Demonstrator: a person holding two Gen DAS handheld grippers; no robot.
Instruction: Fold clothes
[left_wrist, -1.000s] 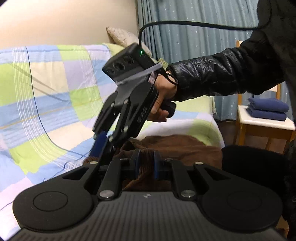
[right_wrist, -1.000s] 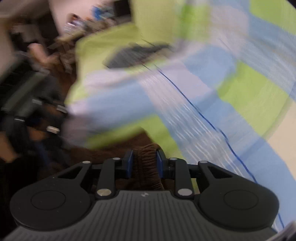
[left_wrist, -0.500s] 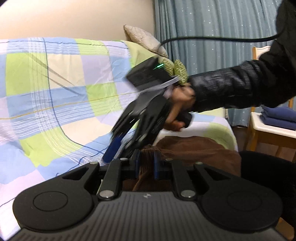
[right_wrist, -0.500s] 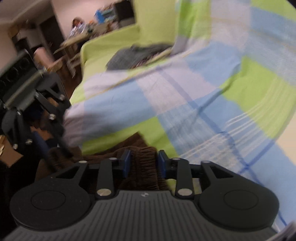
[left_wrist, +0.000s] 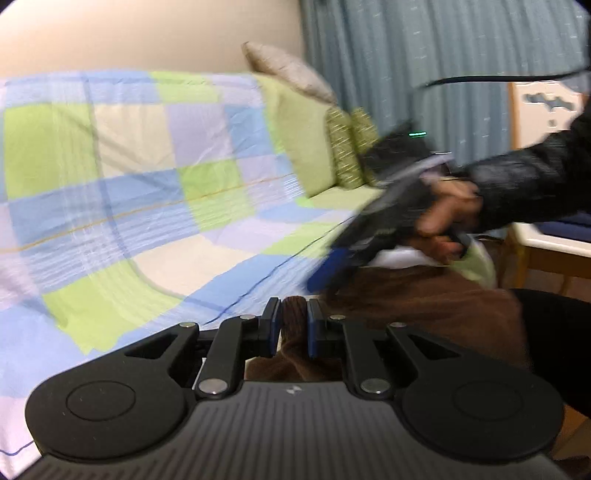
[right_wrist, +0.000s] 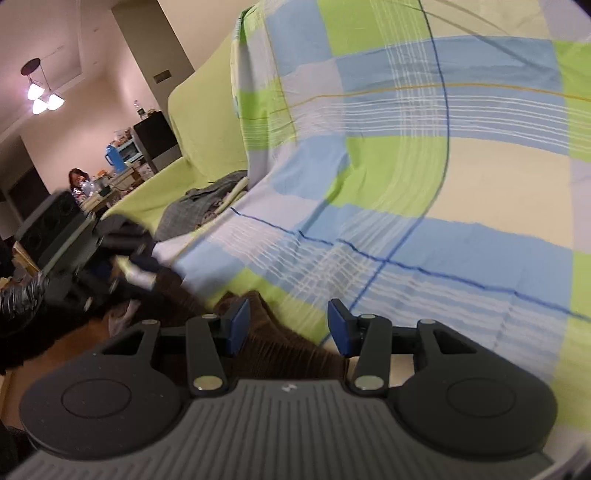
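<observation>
Checked sheet (left_wrist: 155, 206), blue, green and cream, covers the sofa and fills most of both views; it looks as it did a second ago, only framed differently as both cameras have swung. In the right wrist view it is sharp now, where it was smeared with motion before.

Brown garment (left_wrist: 424, 306) lies along the front edge of the sofa seat, on the sheet, running from the left gripper toward the person's black sleeve (left_wrist: 535, 184). One ribbed end still rises between the left pads.

Left gripper (left_wrist: 291, 321): jaws clamped on that ribbed brown fold, same narrow gap as in both earlier frames.

Right gripper (right_wrist: 286, 325): a second ago its blue pads squeezed a brown ribbed bunch; the jaws have just been opening and now stand apart. The cloth lies low between them, close to the left pad and clear of the right one, with checked sheet showing in the gap. In the left wrist view this gripper (left_wrist: 332, 269) is blurred, farther right and lower than before, its blue tips just above the garment.

Folded dark blue cloth (left_wrist: 569, 229) on the white side table at the right edge, mostly cut off now.
</observation>
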